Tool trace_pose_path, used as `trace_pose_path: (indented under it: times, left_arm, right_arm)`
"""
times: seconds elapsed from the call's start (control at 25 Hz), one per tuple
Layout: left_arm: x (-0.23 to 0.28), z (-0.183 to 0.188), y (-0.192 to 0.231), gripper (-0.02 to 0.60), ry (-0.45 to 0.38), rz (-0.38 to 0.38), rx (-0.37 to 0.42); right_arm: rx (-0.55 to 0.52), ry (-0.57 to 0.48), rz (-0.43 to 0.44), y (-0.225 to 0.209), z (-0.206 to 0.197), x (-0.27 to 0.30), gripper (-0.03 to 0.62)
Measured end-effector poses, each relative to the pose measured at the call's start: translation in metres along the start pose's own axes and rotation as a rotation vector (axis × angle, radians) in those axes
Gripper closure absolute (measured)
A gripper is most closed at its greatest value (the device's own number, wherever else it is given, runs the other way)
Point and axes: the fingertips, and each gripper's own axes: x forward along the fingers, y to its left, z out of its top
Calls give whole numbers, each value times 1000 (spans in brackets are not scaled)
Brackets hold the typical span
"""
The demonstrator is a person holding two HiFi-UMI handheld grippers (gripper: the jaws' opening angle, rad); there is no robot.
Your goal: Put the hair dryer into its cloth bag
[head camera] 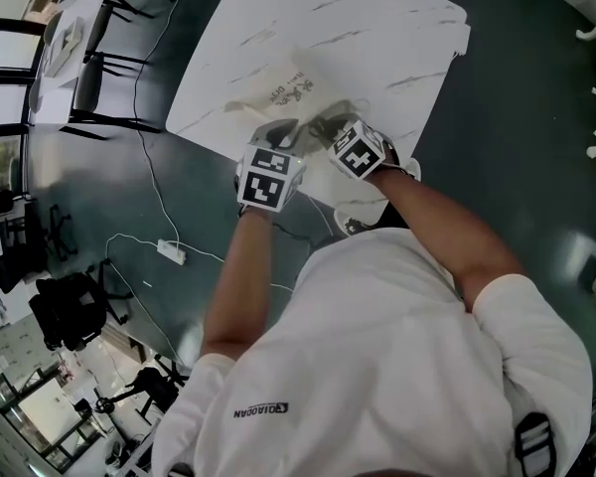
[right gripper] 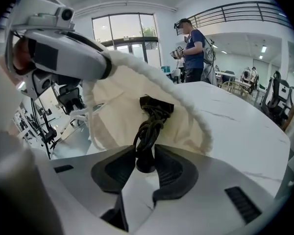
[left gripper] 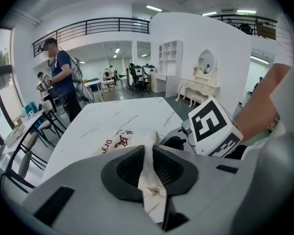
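The person stands at a white marble table (head camera: 377, 38) with both grippers side by side over its near edge. The cream cloth bag (head camera: 288, 92) lies on the table just ahead of them, its printed side up.

The left gripper (left gripper: 149, 153) is clamped on the bag: a strip of the cream cloth (left gripper: 151, 180) runs up between its pads, which press on it from both sides. In the right gripper view it (right gripper: 63, 53) shows at upper left, lifting the bag's rim so the mouth stands open in an arch.

The right gripper (right gripper: 146, 155) is closed on a coiled black cord (right gripper: 149, 129), gripping the bundle's lower end between its pads. The bundle rises from the jaws into the open mouth of the bag (right gripper: 122, 106), its upper end against the cloth inside. The dryer's body does not show clearly in any view; it may lie hidden in the bag, but I cannot tell.

In the head view the left gripper (head camera: 278, 132) and right gripper (head camera: 328, 125) nearly touch at the bag's near end. From the left gripper view, the right gripper (left gripper: 213, 126) sits just to the right.

A person (left gripper: 63, 80) stands beyond the table's far side. Black chairs (head camera: 109, 68) stand at the table's left, and a white power strip (head camera: 171, 251) lies on the dark floor.
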Motion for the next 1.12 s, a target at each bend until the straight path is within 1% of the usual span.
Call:
trace_pose_path:
  times: [0.2, 0.4, 0.44, 0.48, 0.56, 0.76, 1.04, 1.12]
  left_arm:
    - [7, -13, 4, 508, 36, 18, -47]
    - [12, -24, -1, 502, 72, 16, -10]
    - [13, -25, -2, 500, 75, 15, -9]
    - [14, -26, -2, 499, 76, 13, -10]
    - [16, -27, -3, 499, 77, 9, -13]
    - [27, -34, -4, 494, 83, -5, 2]
    - [41, -52, -18, 472, 127, -30, 38]
    - [46, -61, -23, 457, 150, -40, 50]
  right_arm:
    - [-47, 61, -5, -10, -10, 22, 456]
    - [-47, 72, 8, -13, -14, 30, 450]
    - [-37, 72, 17, -13, -14, 30, 445]
    - [-23, 68, 25, -13, -13, 28, 420]
    - [-2, 45, 33, -13, -10, 17, 399]
    - [26, -42, 33, -17, -11, -24, 399]
    - [151, -146, -16, -27, -18, -98, 407]
    - [183, -165, -29, -27, -22, -115, 410]
